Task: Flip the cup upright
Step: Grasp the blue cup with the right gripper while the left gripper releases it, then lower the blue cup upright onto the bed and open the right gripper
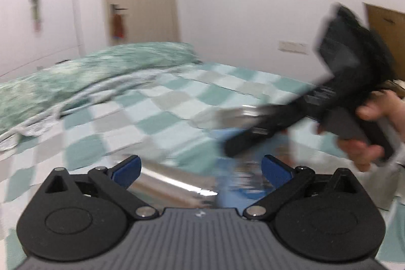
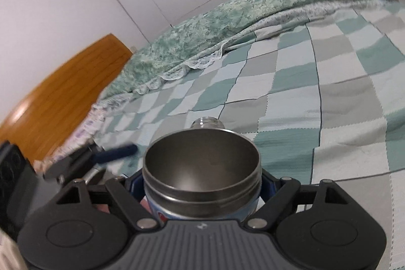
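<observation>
Steel, one cup (image 2: 202, 168), gripped at its blue-printed body by the right gripper (image 2: 202, 190), jaws closed narrow against both sides. Mouth open and facing the right wrist camera, dull grey interior in plain sight, rim just above the jaws. Just past the cup rim, one threaded steel flask neck (image 2: 208, 122), poking out beyond the jaws; whether touching the cup cannot be told.

Two grippers counted. Left gripper (image 1: 200, 170) spread wide, blue pads (image 1: 127, 168) well apart, gripping nothing. Between and just ahead of those open jaws, a blurred shiny steel cylinder (image 1: 174, 186) lying on the bedding, with a blue smear at its right end; too blurred to tell more. Ahead and to the right of the left jaws, the right gripper body, black, carried in one hand (image 1: 372, 128), with a streak of the cup's steel at its tip.

One checked bedsheet (image 2: 329, 98) under everything, one green mottled quilt (image 2: 227, 24) far beyond both sets of jaws, one wooden headboard (image 2: 63, 92) to the left of the right jaws.
</observation>
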Tool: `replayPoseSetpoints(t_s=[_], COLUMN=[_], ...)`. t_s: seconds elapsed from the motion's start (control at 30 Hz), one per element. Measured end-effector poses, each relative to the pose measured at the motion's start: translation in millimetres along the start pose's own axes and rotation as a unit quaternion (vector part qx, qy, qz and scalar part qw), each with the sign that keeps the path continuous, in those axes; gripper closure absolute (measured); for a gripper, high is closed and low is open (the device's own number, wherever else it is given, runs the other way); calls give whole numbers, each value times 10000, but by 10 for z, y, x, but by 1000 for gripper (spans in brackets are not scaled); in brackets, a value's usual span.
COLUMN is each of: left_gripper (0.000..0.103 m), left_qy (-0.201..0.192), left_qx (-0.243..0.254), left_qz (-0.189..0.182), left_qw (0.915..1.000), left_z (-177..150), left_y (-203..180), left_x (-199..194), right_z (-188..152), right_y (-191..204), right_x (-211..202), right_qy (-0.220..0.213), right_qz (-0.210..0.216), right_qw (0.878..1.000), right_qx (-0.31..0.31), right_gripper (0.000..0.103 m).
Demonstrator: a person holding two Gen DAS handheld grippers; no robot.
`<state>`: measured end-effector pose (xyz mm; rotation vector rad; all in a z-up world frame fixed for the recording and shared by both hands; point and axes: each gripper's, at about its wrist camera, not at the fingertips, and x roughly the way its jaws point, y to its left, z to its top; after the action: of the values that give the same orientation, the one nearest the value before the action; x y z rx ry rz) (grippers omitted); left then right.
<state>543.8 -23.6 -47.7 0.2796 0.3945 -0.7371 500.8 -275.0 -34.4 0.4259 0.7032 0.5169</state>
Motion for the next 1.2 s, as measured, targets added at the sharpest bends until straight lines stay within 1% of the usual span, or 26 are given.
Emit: replayPoseSetpoints(t_s=[0.07,0.17,0.2,0.27,0.33,0.43,0.53,0.63,0.7,0.77,0.83,0.93,1.1,1.13,1.2], left_gripper=[0,0,0,0,0,0,0,0,0,0,0,0,0,0,0], left_qy=[-2,-86,-76,-58,-17,45,49,83,67,155,192,150,-7,-28,-14], left_qx=[-383,-765,-916,-1131,-1151,-1140,-1252,-1337,-1502,-1711,-1819,-1842,-1925,-1963,-2075], left_qz=[185,581,640,558,461,463,625,1107,1159,1312,1488,1818,2313,2483,2850], left_qw=[9991,9953,9937,9920,9923,9924,9902,9848,9818,9764,9718,9658,9536,9486,9358], left_z=[-44,-134,-163,-220,-284,-390,-484,-568,-634,-672,-695,-662,-498,-457,-368], left_y=[224,466,531,601,581,506,395,292,287,268,222,105,-167,-237,-379], left_x=[-47,-134,-171,-284,-444,-681,-899,-1055,-1151,-1217,-1291,-1430,-1737,-1805,-1932], right_z=[-27,-84,-102,-136,-168,-262,-421,-571,-653,-674,-669,-639,-583,-582,-605], right_y=[117,352,427,578,701,924,1180,1301,1367,1454,1524,1624,1618,1598,1541], right_x=[24,74,90,145,197,280,366,457,450,435,365,155,-415,-540,-810], right_qy=[22,14,5,16,49,52,125,252,180,250,230,113,-95,-122,-186], right_qz=[-109,-265,-304,-356,-338,-339,-415,-548,-624,-728,-800,-947,-1103,-1155,-1289], right_qw=[9997,9978,9969,9949,9941,9903,9827,9777,9726,9686,9668,9652,9691,9701,9716], right_qx=[-196,-600,-720,-943,-1030,-1346,-1799,-2011,-2233,-2364,-2416,-2435,-2206,-2130,-1977], right_gripper=[20,20,20,20,20,20,20,20,19,17,11,10,6,5,2])
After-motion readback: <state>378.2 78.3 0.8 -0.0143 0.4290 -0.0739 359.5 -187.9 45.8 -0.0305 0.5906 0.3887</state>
